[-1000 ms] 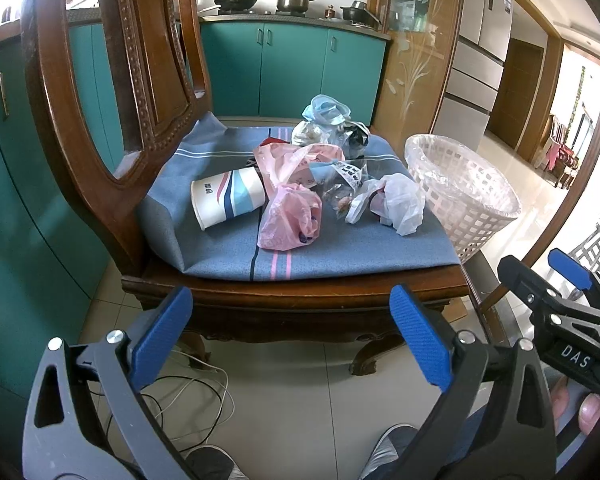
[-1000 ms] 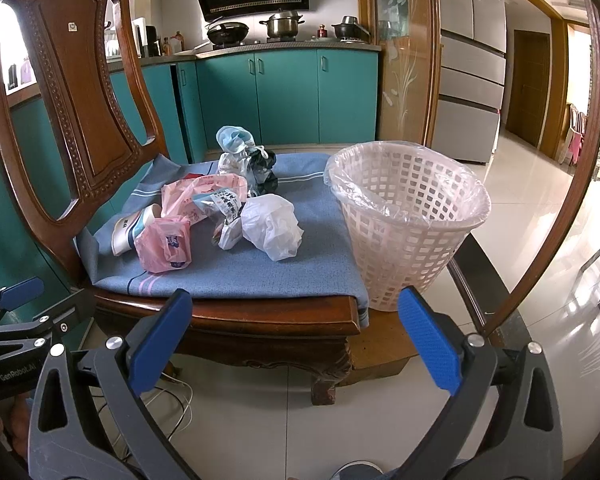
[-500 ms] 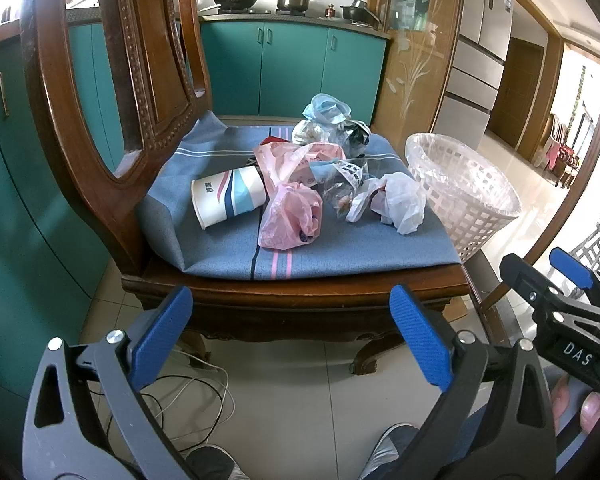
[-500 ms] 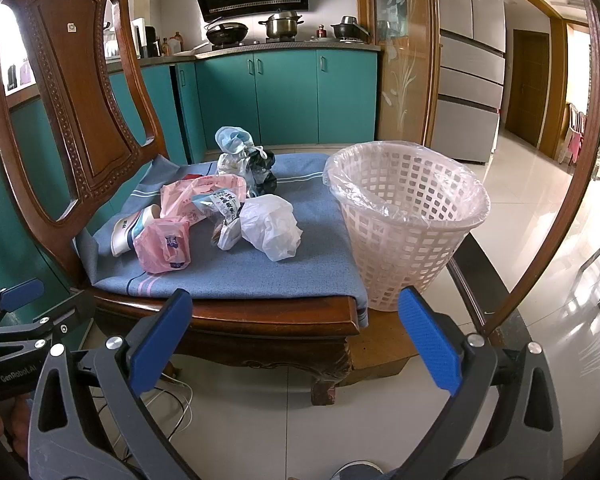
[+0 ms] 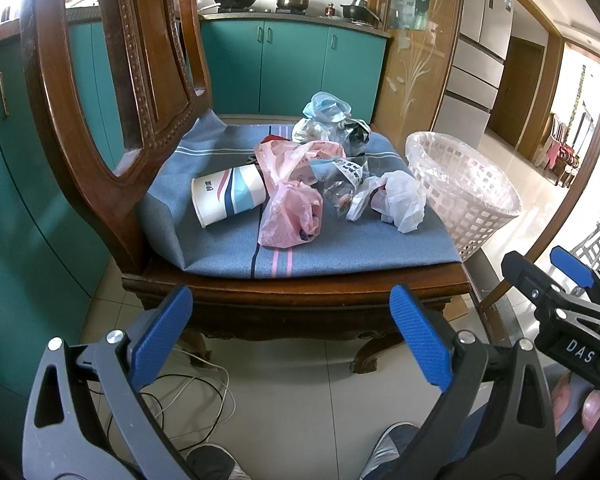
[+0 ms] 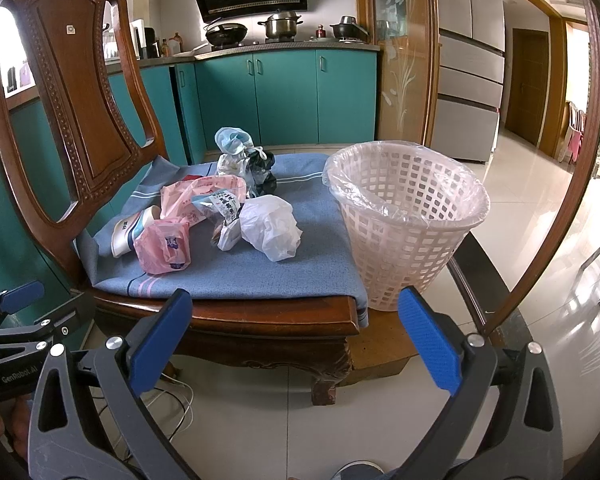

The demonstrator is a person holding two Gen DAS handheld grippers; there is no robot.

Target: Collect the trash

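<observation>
We face a wooden chair (image 6: 72,92) whose blue cushion (image 6: 316,268) carries the trash: paper cup (image 5: 224,196), pink bags (image 5: 292,216), white bag (image 6: 270,228). The lined basket (image 6: 408,224) stands beside it. Our left gripper (image 5: 290,336) and right gripper (image 6: 296,340) hang spread wide, empty.

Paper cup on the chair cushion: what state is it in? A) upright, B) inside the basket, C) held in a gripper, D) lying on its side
D: the paper cup lies on its side on the blue cushion, open mouth toward the camera, beside the pink bag; both grippers are open and empty, short of the chair.
</observation>
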